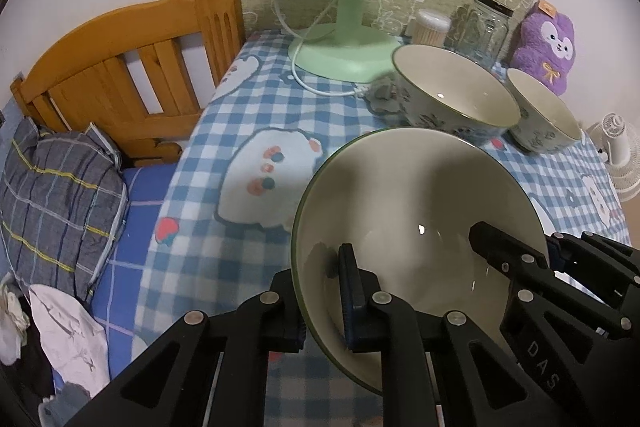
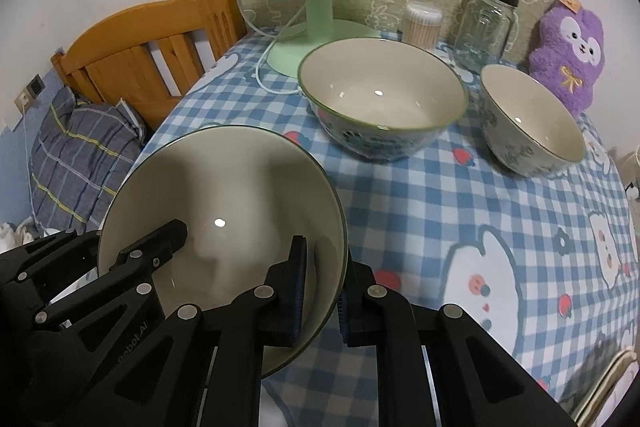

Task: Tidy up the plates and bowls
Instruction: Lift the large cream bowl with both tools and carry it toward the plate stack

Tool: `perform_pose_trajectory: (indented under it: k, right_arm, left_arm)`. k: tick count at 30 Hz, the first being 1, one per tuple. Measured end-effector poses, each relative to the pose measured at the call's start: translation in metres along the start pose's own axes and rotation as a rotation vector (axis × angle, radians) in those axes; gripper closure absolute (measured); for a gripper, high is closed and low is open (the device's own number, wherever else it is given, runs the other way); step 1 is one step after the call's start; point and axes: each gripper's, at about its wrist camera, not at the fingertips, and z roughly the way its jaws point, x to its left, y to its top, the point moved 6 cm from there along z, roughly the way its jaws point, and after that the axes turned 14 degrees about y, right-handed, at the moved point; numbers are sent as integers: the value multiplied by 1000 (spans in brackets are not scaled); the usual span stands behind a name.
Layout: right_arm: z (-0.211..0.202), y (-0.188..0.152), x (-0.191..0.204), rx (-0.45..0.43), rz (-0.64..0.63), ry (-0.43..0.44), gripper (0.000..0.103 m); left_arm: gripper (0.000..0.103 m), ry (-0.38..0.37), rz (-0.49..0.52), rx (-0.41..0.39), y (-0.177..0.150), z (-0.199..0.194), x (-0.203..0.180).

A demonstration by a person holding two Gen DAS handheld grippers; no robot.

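A cream bowl with a green rim (image 1: 420, 203) (image 2: 224, 187) is in front of both cameras, over the near part of the checked tablecloth. My left gripper (image 1: 320, 307) is shut on its left rim, one finger inside and one outside. My right gripper (image 2: 324, 303) is shut on the opposite rim in the same way. Each gripper also shows across the bowl in the other view: the right gripper (image 1: 500, 251) and the left gripper (image 2: 160, 239). Behind stand a large floral bowl (image 1: 456, 91) (image 2: 380, 95) and a smaller floral bowl (image 1: 544, 111) (image 2: 532, 123), both upright.
A green desk fan (image 1: 344, 39) (image 2: 304, 39) with its white cord stands at the back. A swab tub (image 2: 422, 25), a glass jar (image 2: 486, 23) and a purple plush (image 2: 568, 55) line the wall. A wooden bed headboard (image 1: 120, 75) and a pillow (image 1: 56, 195) lie beyond the table's left edge.
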Motion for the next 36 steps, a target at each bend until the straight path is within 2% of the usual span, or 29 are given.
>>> perform_pose_trajectory:
  k: [14, 36]
  right_arm:
    - [-51, -40, -21, -29, 16, 4, 87]
    - [-125, -105, -50, -47, 7, 9, 87]
  left_arm:
    - [92, 27, 29, -36, -28, -46, -35]
    - [92, 5, 22, -56, -84, -103, -87]
